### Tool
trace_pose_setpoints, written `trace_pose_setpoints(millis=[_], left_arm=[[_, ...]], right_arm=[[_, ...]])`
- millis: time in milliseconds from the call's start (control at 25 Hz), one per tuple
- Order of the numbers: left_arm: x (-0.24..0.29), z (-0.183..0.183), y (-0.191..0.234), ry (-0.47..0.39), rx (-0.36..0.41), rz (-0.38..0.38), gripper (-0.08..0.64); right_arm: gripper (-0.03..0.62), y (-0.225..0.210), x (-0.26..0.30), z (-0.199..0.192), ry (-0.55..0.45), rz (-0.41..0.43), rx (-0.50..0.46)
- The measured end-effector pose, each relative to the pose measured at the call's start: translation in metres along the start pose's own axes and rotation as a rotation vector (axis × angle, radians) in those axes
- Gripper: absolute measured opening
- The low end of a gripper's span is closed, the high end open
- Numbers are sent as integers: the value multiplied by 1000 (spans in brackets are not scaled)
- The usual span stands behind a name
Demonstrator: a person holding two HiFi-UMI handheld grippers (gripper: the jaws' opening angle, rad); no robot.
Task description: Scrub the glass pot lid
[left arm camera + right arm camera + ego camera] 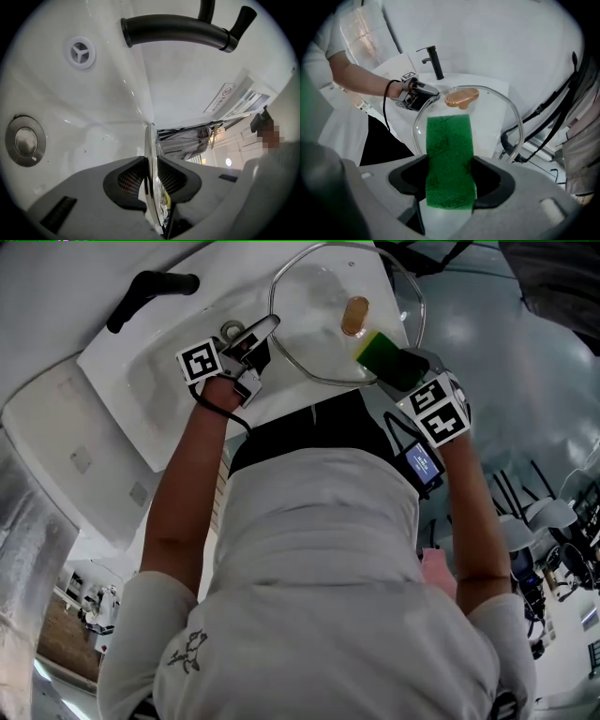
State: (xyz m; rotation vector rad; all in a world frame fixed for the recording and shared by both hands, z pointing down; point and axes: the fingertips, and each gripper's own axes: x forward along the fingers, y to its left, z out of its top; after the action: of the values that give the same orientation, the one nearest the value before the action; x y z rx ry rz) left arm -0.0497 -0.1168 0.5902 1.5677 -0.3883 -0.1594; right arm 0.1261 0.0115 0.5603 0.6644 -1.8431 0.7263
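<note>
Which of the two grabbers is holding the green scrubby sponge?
The right gripper: its jaws pinch the green sponge. The left gripper clamps the rim of the glass lid instead, with no sponge.

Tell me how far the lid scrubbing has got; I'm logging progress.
Done: the left claw is clamped on the glass lid at its rim, holding it at the sink, and the right claw grips the green sponge. In hand: the sponge sits on the glass beside the knob. Left: likely most of the scrubbing; no suds show, and cleanliness can't be judged.
</note>
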Motion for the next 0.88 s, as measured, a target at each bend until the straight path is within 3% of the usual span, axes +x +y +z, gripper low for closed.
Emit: trace_pose_setpoints(millis=[200, 520, 680, 880], left_arm=[[-3, 2, -2, 18, 93, 13, 91], [-43, 11, -27, 23, 179, 34, 104], [-64, 13, -65, 35, 246, 13, 104], [-85, 20, -136, 48, 404, -60, 104]], right_arm=[[291, 1, -9, 7, -22, -39, 6], [291, 20, -36, 39, -122, -64, 11], [292, 32, -62, 64, -205, -75, 14], [293, 39, -104, 111, -359, -137, -7]])
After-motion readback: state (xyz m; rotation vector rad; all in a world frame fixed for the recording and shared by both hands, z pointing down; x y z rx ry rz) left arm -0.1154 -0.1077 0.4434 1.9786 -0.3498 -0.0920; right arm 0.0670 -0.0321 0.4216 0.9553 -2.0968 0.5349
